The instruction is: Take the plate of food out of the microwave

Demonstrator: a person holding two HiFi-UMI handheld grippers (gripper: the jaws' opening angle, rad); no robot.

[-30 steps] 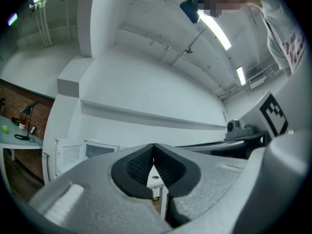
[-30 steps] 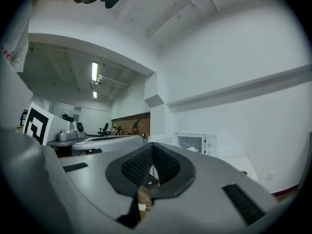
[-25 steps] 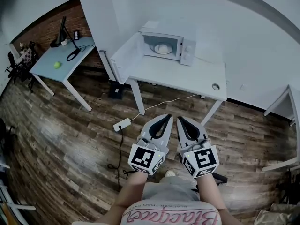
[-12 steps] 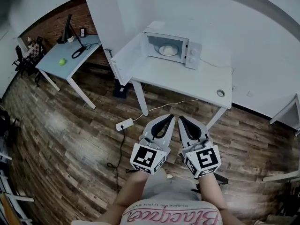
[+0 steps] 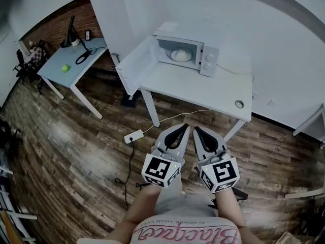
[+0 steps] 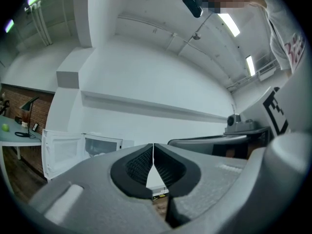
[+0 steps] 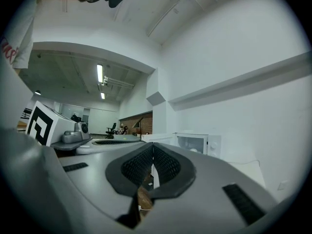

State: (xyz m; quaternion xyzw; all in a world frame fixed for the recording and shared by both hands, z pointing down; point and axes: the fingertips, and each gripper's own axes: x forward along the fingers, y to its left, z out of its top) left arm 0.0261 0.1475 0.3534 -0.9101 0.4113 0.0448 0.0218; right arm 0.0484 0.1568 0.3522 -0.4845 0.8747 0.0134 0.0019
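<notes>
- The plate of food was still sitting inside the microwave, well ahead of both my claws and higher than them. Nothing of mine was anywhere near it.
- So progress-wise, barely started. The door was already swung wide open to the left, so that bit was sorted. Everything else was left to do: close the gap, reach in, get hold of the plate, and bring it out.
- Looks-wise, it was a pale plate with a white rounded mound on it, parked about mid-cavity. It was too small from there to say what the food actually was.
- My left claw was fully closed, tips pressed together, holding nothing at all.
- My right claw was the same deal: pinched closed and empty, sitting just beside the left one, both aimed forward toward the table.
- My guess was that I'd have to open at least one before the plate rim could go between the pads.
- The microwave stood at the back of a white table, which was between my claws and the plate. The table's near edge was a good way ahead of my tips.
- Down below and to the left of my left claw, a power strip lay on the wood floor.
- Way off to the left was a side table with a green ball on it. That had nothing to do with the job.
</notes>
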